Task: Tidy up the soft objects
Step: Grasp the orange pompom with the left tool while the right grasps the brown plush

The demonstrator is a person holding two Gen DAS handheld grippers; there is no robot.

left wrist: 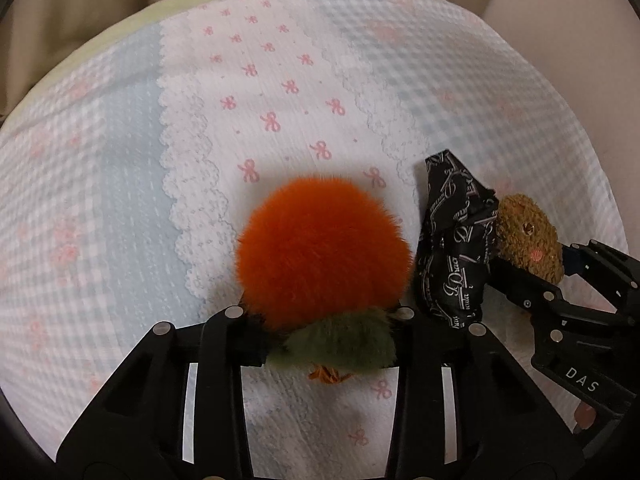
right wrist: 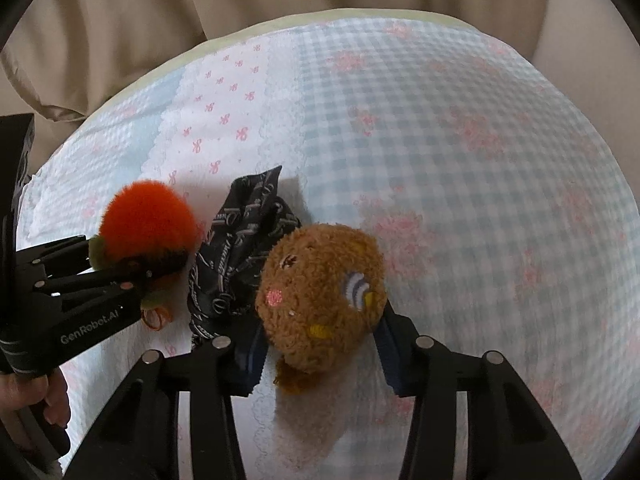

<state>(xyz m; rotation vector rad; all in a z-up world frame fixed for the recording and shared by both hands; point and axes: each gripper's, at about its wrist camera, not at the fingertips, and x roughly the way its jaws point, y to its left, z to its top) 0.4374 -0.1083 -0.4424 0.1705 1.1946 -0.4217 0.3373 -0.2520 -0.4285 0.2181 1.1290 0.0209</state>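
Where beige curtain (right wrist: 120, 20) hangs, patchwork quilt (left wrist: 120, 200), bow-print strip (left wrist: 276, 92)

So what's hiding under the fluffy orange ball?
Under the fluffy orange ball you can see its green fuzzy leaf, a little orange loop, and the bow-print cloth. The ball covers the cloth right beneath it, so anything there stays hidden.

A: Centre frame, the pompom (left wrist: 324, 250) is bright orange with an olive-green tuft?
B: Yes. The cloth (left wrist: 454, 240) beside it is black with white script; the brown plush (right wrist: 322, 300) has pink cheeks.
A: And the bedsheet (left wrist: 120, 160)?
B: Pale blue gingham, pink bows.
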